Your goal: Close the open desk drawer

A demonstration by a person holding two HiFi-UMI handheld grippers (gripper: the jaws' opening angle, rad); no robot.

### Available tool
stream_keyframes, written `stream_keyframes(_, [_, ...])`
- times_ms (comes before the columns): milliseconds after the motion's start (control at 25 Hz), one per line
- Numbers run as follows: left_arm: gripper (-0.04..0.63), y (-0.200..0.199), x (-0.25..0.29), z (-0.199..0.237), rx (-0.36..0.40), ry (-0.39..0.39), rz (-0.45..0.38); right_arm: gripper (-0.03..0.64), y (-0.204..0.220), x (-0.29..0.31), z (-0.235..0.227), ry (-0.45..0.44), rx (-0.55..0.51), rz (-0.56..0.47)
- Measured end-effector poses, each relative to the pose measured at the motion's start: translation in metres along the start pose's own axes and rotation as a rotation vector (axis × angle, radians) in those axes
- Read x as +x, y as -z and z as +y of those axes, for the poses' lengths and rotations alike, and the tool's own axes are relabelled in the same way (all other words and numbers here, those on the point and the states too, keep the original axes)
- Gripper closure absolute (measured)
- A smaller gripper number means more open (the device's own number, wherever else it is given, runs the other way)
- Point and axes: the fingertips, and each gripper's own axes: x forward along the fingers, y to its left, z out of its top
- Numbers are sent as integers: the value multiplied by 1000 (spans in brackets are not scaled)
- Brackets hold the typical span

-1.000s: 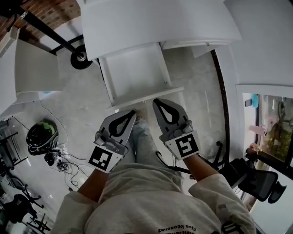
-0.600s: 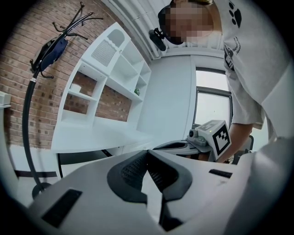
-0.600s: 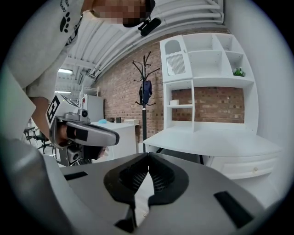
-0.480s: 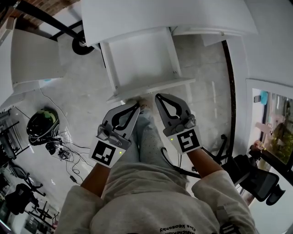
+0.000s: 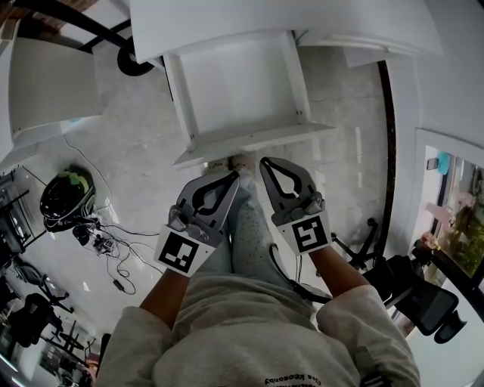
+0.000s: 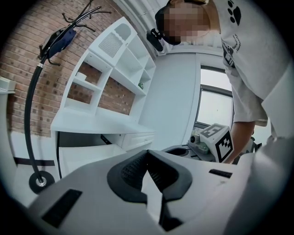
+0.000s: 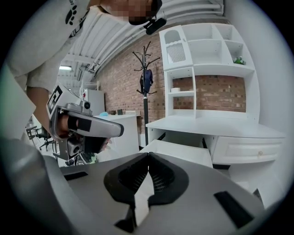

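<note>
A pale tiled floor [image 5: 136, 166] is carrying the white table [image 5: 212, 23] and the round base of a coat stand [image 5: 134, 62]. A black-and-green helmet [image 5: 66, 204] is lying on it, a tangle of cables [image 5: 106, 249] just beside. A shelf unit [image 7: 209, 69] is standing on the table, holding a small white bowl [image 7: 175, 90].

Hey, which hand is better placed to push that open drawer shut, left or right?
Right, narrowly. Both are shut and empty, but the right tongs have their tip nearer the drawer front, close to its middle. The left tongs sit slightly further back. Either could probably push.
</note>
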Motion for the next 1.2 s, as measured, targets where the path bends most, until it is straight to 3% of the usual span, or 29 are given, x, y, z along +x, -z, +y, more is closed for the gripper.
stream_keyframes(120, [577, 12, 2, 3, -6, -4, 11, 588, 29, 2, 3, -53, -127, 120])
stream_keyframes(440, [577, 34, 3, 17, -22, -36, 20, 588, 56, 17, 3, -29, -103, 123])
stream_keyframes(1200, [577, 75, 9, 31, -24, -10, 59, 588, 102, 32, -1, 40, -48, 187])
